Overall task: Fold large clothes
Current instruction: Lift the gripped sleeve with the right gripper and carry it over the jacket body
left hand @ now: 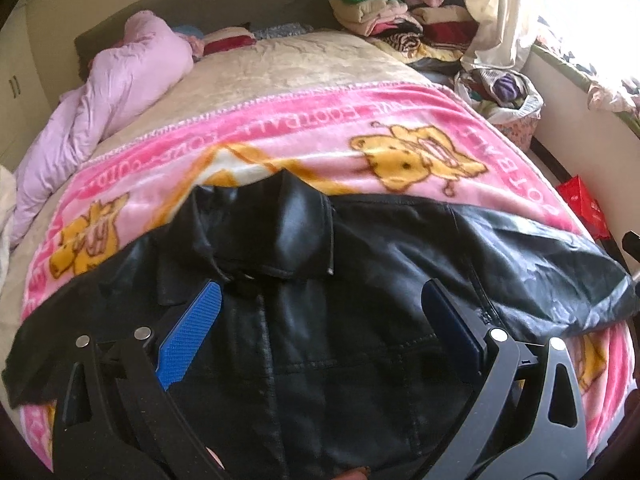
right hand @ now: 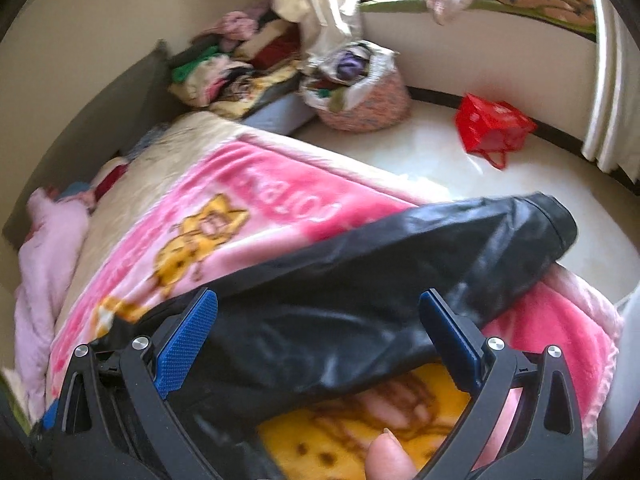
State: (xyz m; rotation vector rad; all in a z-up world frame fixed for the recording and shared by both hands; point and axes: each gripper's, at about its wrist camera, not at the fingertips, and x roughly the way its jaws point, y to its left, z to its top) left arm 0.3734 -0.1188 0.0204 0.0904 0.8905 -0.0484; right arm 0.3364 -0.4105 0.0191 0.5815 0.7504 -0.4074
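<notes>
A black leather jacket point(left hand: 340, 320) lies face up on a pink cartoon blanket point(left hand: 320, 136) spread over the bed, collar toward the far side. My left gripper point(left hand: 320, 292) is open above the jacket's chest, just below the collar, blue pads wide apart. One sleeve point(left hand: 540, 264) stretches out to the right. In the right wrist view that sleeve point(right hand: 400, 264) runs across the frame toward the bed's edge, and my right gripper point(right hand: 318, 298) is open over it with nothing between its pads. A fingertip point(right hand: 388, 460) shows at the bottom.
A rolled lilac duvet point(left hand: 108, 108) lies along the bed's left side. Piled clothes point(left hand: 400, 12) sit by the headboard. On the floor to the right are a full basket point(right hand: 360, 92) and a red bag point(right hand: 492, 128). A curtain point(right hand: 608, 80) hangs near the window.
</notes>
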